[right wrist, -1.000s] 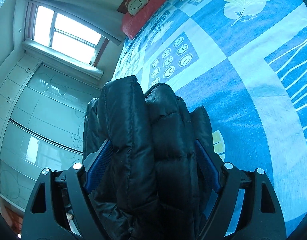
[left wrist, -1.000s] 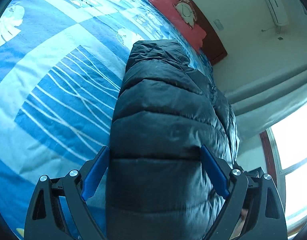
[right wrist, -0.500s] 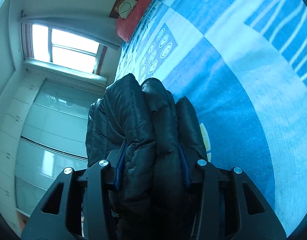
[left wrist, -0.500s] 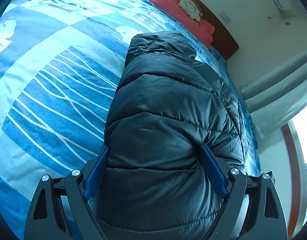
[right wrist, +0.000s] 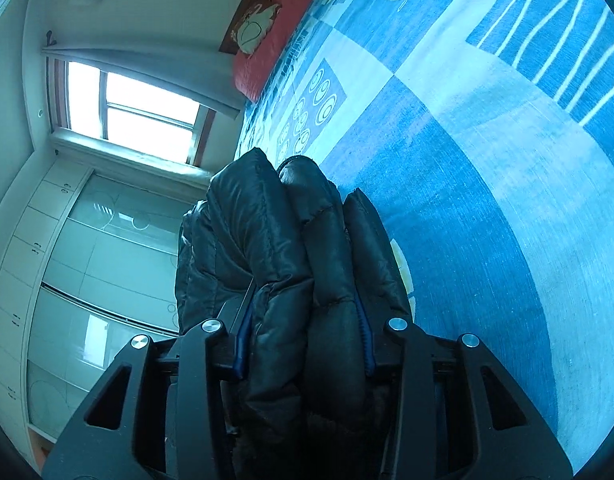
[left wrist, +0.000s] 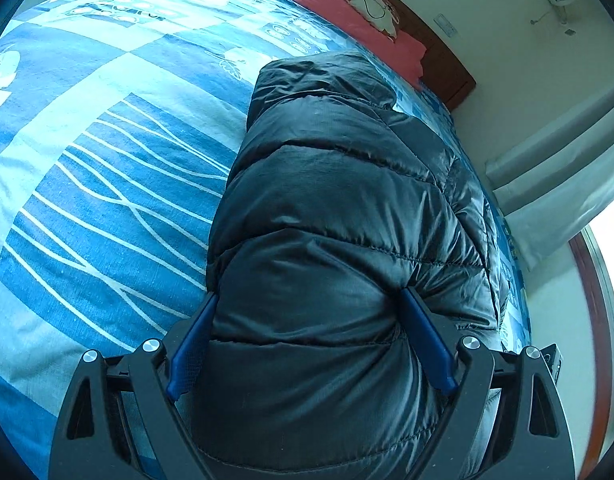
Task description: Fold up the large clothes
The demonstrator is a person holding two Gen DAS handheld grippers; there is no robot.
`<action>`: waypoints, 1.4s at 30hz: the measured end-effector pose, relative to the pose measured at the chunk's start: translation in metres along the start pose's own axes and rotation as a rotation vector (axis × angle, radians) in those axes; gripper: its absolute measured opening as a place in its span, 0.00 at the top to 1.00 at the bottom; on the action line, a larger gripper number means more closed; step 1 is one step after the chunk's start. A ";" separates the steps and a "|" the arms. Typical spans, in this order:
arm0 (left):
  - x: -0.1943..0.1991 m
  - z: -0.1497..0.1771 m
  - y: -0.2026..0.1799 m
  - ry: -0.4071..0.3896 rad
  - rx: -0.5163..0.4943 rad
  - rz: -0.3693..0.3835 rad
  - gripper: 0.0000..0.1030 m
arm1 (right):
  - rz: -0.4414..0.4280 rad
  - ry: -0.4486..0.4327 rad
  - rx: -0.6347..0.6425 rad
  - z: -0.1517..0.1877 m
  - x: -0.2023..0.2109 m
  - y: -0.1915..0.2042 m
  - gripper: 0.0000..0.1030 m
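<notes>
A dark quilted puffer jacket (left wrist: 339, 200) lies folded lengthwise on the blue patterned bedspread (left wrist: 107, 200). My left gripper (left wrist: 307, 296) spans its near end with jaws wide, and both blue pads dent the padding. In the right wrist view the jacket (right wrist: 267, 220) appears as several thick stacked folds standing on edge. My right gripper (right wrist: 303, 296) is closing on those folds, its pads sunk into the fabric on both sides. The jacket hides the bed beneath it and the inner faces of the pads.
A red pillow (left wrist: 359, 28) lies at the head of the bed against a brown headboard (left wrist: 447, 72). A bright window (right wrist: 139, 108) with a pale curtain and a glass-fronted wardrobe (right wrist: 87, 260) stand beyond the bed's edge. Bedspread (right wrist: 467, 200) stretches to the right of the jacket.
My right gripper's jaws have drawn in from wide to narrow, squeezing the jacket folds, and it has sunk toward the bed. The left gripper has dipped slightly, still spanning the jacket.
</notes>
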State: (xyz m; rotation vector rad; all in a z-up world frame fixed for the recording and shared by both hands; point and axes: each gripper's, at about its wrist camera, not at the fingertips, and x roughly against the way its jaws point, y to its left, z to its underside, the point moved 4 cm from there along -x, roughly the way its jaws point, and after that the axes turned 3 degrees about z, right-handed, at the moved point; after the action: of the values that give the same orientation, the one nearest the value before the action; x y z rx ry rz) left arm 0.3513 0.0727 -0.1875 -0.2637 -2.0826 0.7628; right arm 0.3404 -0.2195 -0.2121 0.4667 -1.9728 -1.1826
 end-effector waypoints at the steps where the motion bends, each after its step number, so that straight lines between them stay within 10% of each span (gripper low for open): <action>1: -0.001 -0.001 0.000 -0.001 0.000 0.000 0.15 | -0.002 0.000 0.001 0.001 0.000 0.000 0.63; 15: 0.011 -0.012 0.000 0.030 0.012 0.035 0.14 | 0.047 0.026 0.010 -0.004 0.018 0.013 0.40; 33: 0.123 0.025 -0.027 -0.224 -0.199 -0.301 0.14 | 0.488 -0.174 0.358 0.064 0.112 0.091 0.24; 42: 0.172 0.080 -0.056 -0.281 -0.322 -0.340 0.14 | 0.622 -0.221 0.554 0.128 0.143 0.131 0.16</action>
State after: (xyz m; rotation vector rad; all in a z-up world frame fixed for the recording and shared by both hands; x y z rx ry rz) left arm 0.1901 0.0714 -0.0723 0.0294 -2.4311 0.2695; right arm 0.1608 -0.1720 -0.0720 -0.0332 -2.3874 -0.3013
